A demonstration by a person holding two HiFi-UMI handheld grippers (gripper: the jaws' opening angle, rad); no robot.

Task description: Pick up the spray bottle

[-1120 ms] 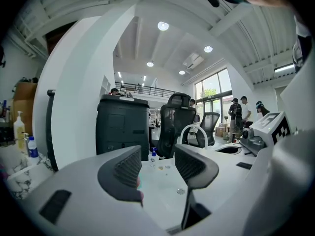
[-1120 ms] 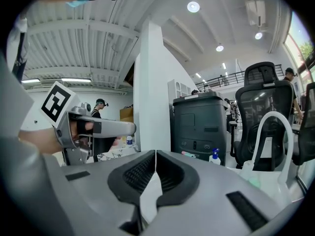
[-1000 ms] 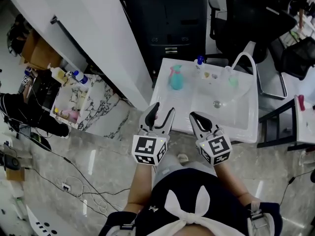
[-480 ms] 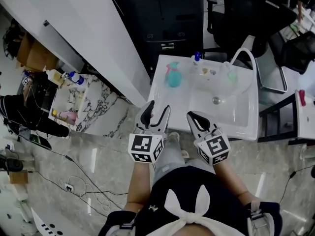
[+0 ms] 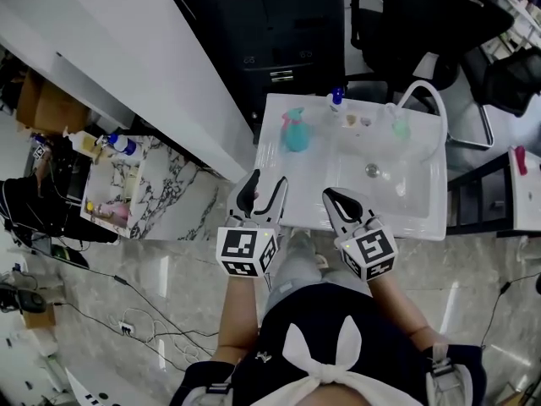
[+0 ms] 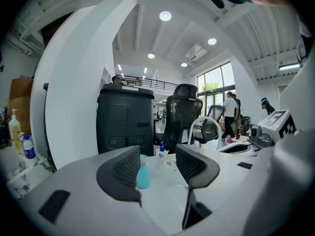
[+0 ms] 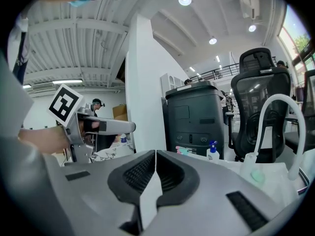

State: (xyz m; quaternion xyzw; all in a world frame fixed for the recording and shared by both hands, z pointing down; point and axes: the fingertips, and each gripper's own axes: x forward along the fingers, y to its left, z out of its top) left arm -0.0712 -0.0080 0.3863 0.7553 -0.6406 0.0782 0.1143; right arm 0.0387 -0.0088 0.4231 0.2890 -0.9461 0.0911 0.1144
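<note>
The teal spray bottle [image 5: 296,131] with a pink trigger stands upright on the back left of the white sink unit [image 5: 279,184]. My left gripper [image 5: 264,189] hovers open over the unit's near edge, well short of the bottle and holding nothing. In the left gripper view the spray bottle [image 6: 143,176] shows between the jaws, partly hidden behind the left jaw of the left gripper [image 6: 157,167]. My right gripper [image 5: 332,198] is shut and empty at the near edge. The right gripper view shows the shut right gripper [image 7: 155,167] and the spray bottle's top [image 7: 184,151] beyond it.
A small blue-capped bottle [image 5: 336,100], a green item [image 5: 400,129] and a white arched faucet [image 5: 420,98] line the sink's back. A black cabinet [image 5: 279,32] and office chairs stand behind. A white wall panel [image 5: 144,66] runs along the left.
The head view has drifted slightly, so the scene at the left sits lower. Both grippers stay at the sink's near edge with their jaws unchanged.
</note>
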